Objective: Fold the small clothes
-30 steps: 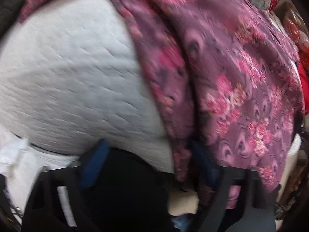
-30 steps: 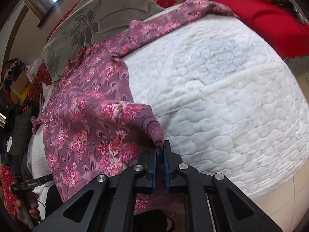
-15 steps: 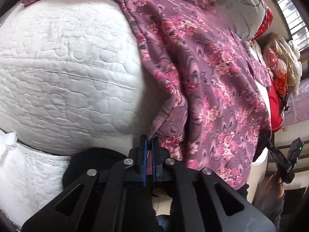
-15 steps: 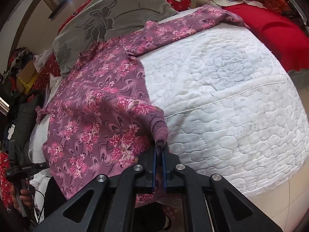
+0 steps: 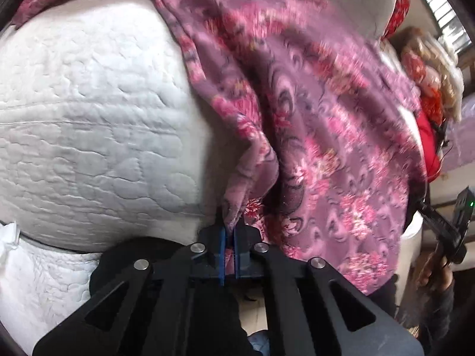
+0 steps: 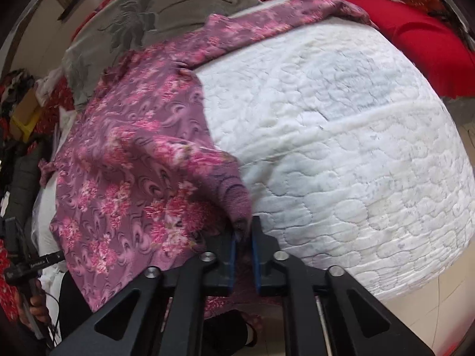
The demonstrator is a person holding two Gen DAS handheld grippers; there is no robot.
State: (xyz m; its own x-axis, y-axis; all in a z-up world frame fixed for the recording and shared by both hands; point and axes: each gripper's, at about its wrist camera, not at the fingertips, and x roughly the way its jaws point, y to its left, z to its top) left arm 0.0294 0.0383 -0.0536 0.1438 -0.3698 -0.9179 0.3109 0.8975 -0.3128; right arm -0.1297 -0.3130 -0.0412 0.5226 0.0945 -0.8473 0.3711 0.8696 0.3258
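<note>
**Both grippers pinch the near hem of the floral garment**

Task's thing: a purple garment with pink flowers (image 5: 320,136), spread over the white quilted mattress (image 5: 89,112), one sleeve trailing along the far edge, the near hem hanging toward the mattress edge.

Left gripper (image 5: 228,237): blue pads pressed together on a bunched corner of the hem. Cloth rises from the jaws in a ridge. Right gripper (image 6: 244,243): pads likewise closed on a corner of the fabric, which peaks up from the mattress into the jaws. Viewed across, each gripper sits at an opposite side of the hem.

Reading: two bottom corners held at once, presumably to lift the lower edge and carry it toward the collar for a first fold. Holding both keeps the edge straight rather than letting one side drag.

Around: grey pillow with flower pattern (image 6: 166,14) at the far end, touching or overlapping the garment's top; it may crowd the landing spot. Red bedding (image 6: 421,44) to one side, clutter of bags beyond. The far sleeve lies stretched out and unfolded; likely needs tucking. Some motion blur in the left view.
</note>
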